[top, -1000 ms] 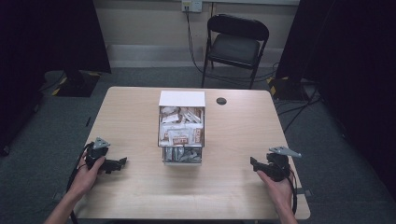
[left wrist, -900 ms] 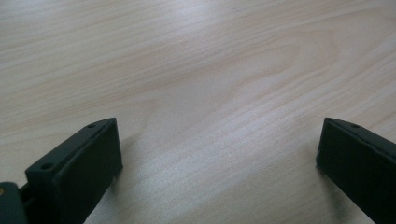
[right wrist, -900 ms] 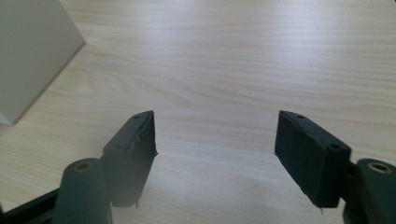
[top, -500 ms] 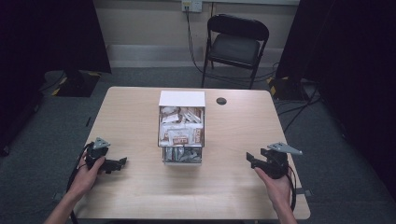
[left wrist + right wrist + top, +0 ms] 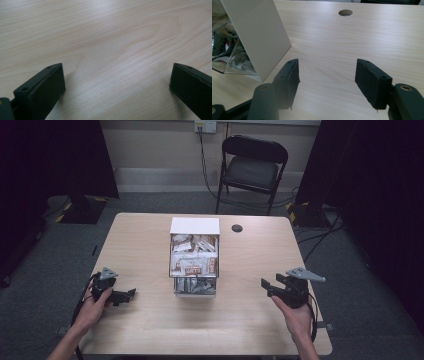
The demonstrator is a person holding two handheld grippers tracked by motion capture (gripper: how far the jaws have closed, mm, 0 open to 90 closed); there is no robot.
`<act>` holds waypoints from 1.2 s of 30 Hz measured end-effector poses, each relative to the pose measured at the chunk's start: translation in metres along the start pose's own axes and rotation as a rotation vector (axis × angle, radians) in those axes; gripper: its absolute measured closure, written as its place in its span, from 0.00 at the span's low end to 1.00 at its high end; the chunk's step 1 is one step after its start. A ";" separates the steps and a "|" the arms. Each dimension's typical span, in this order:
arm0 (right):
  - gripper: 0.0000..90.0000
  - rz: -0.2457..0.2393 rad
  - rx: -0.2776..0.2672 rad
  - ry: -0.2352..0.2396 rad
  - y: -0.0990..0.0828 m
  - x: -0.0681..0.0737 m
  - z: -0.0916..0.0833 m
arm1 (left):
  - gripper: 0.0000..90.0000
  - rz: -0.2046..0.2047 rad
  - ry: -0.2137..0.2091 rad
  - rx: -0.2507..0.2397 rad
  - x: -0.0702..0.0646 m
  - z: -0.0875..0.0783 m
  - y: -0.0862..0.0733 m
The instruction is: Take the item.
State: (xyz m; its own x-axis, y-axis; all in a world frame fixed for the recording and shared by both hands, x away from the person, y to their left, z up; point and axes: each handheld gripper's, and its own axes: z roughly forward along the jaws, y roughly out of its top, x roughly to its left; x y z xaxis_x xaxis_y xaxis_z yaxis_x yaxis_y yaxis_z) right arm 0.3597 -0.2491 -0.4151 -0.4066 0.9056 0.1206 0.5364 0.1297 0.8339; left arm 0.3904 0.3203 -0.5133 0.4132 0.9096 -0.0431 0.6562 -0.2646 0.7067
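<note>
Both my claws spread wide, nothing between them.
My left gripper (image 5: 129,294) and right gripper (image 5: 266,285) flank the white box (image 5: 194,256) of packets (mid-table), each well apart from it on the wooden table (image 5: 140,240).
</note>
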 end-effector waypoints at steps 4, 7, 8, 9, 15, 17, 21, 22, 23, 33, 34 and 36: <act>0.39 -0.006 -0.006 0.006 0.007 0.004 -0.002 | 0.00 0.000 0.000 0.000 0.000 0.000 0.000; 0.40 -0.006 -0.019 0.016 0.014 0.007 -0.001 | 0.00 0.000 0.000 -0.002 0.000 0.000 0.000; 0.41 -0.006 -0.022 0.021 0.016 0.007 -0.001 | 0.00 -0.001 0.001 -0.002 0.000 0.000 0.000; 0.41 -0.002 -0.025 0.032 0.018 0.008 -0.001 | 0.00 0.000 0.000 0.000 0.000 0.000 0.000; 0.44 -0.014 -0.041 0.089 0.033 0.018 0.000 | 0.00 0.000 0.000 -0.002 0.000 0.000 0.000; 0.45 -0.019 -0.047 0.102 0.038 0.022 0.000 | 0.00 0.000 0.000 0.000 0.000 0.000 0.000; 0.45 -0.027 -0.060 0.138 0.050 0.030 0.000 | 0.00 0.000 0.000 0.000 0.000 0.000 0.000; 0.46 -0.030 -0.061 0.142 0.052 0.031 0.000 | 0.00 0.000 0.000 0.000 0.000 0.000 0.000; 0.46 -0.033 -0.064 0.151 0.055 0.033 0.000 | 0.00 0.000 0.000 0.001 0.000 0.000 0.000; 0.53 -0.071 -0.103 0.212 0.077 0.046 -0.006 | 0.00 0.000 0.000 0.000 0.000 0.000 0.000; 0.53 -0.071 -0.103 0.215 0.078 0.047 -0.006 | 0.00 0.000 0.000 0.000 0.000 0.000 0.000; 0.55 -0.068 -0.108 0.227 0.080 0.048 -0.007 | 0.00 -0.001 0.000 -0.002 0.000 0.000 0.000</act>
State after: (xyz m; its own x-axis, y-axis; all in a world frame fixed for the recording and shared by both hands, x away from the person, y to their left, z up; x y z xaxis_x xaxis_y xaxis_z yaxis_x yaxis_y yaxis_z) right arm 0.3783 -0.1984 -0.3386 -0.6011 0.7808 0.1701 0.4250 0.1321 0.8955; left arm 0.3904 0.3202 -0.5135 0.4123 0.9100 -0.0435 0.6552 -0.2630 0.7082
